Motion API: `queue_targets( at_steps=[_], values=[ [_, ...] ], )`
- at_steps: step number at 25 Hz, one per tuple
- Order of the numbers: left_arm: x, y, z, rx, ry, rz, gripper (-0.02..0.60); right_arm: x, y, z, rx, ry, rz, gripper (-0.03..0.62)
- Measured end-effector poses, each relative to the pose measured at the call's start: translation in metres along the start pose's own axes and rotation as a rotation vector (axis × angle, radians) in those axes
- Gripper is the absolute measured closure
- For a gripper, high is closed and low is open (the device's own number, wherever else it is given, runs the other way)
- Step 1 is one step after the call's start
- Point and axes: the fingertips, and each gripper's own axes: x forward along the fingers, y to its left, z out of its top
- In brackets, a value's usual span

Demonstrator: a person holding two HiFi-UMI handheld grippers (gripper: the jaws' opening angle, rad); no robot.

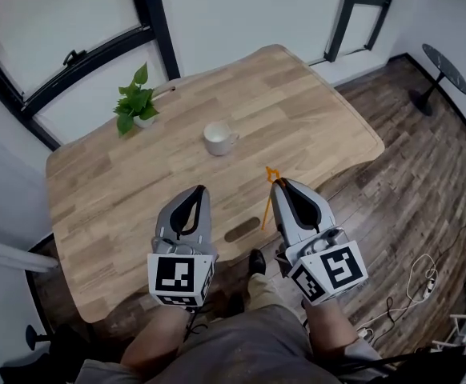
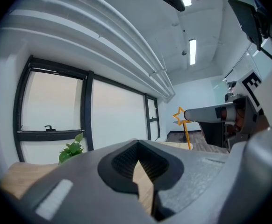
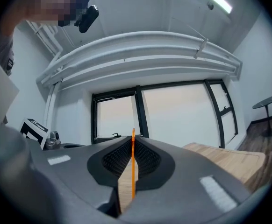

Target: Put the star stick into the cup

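A white cup (image 1: 218, 138) stands near the middle of the wooden table (image 1: 97, 190). My right gripper (image 1: 279, 185) is shut on the orange star stick (image 1: 269, 194), held above the table's near edge with the star end up. The stick (image 3: 133, 162) runs thin and upright between the jaws in the right gripper view. From the left gripper view the star stick (image 2: 183, 122) shows at the tip of the right gripper (image 2: 196, 114). My left gripper (image 1: 198, 190) is shut and holds nothing, level with the right one. The cup lies well ahead of both grippers.
A small potted plant (image 1: 135, 101) stands at the table's far left, also the plant (image 2: 70, 150) in the left gripper view. Windows with dark frames (image 1: 73, 58) run behind the table. A round black stool (image 1: 445, 66) and cables (image 1: 421, 274) sit on the wooden floor at right.
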Motion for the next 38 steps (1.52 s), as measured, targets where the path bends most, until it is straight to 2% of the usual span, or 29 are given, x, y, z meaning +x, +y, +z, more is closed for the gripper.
queue_targets(
  at_steps=[8, 18, 31, 38],
  values=[
    [0.056, 0.025, -0.002, 0.0, 0.036, 0.065, 0.581, 0.059, -0.04, -0.004, 0.024, 0.03, 0.049, 0.551],
    [0.104, 0.042, 0.012, 0.018, 0.046, 0.134, 0.581, 0.112, -0.075, 0.009, 0.041, 0.011, 0.126, 0.551],
    [0.137, 0.063, 0.05, 0.042, -0.039, 0.238, 0.581, 0.164, -0.087, 0.047, -0.013, -0.059, 0.259, 0.551],
    [0.14, 0.093, 0.044, 0.022, -0.031, 0.281, 0.581, 0.196, -0.081, 0.04, -0.026, -0.029, 0.278, 0.551]
  ],
)
